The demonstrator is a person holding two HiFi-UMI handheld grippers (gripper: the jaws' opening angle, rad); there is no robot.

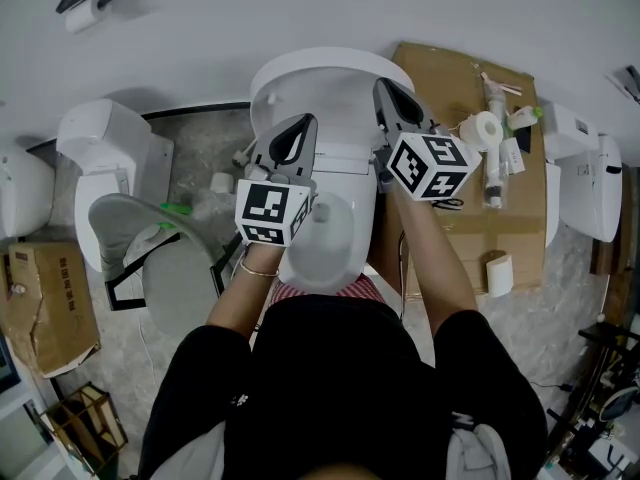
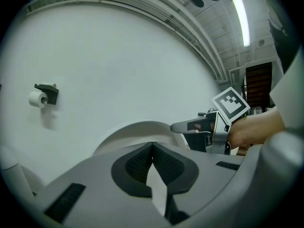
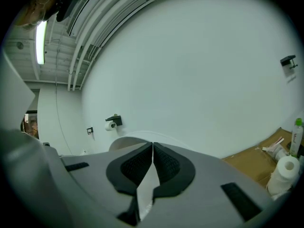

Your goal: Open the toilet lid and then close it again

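evidently raised glossy white toilet lid [image 1: 320, 68], left gripper [image 2: 152, 147] and right gripper [image 3: 152, 147] both pinched closed, empty

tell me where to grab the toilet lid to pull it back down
Take the toilet lid by its curved top rim, the free edge that appears to stand raised near the wall. Come from the front and above, with one jaw on each face of the thin rim. The left gripper and right gripper are both shut, so open one first.
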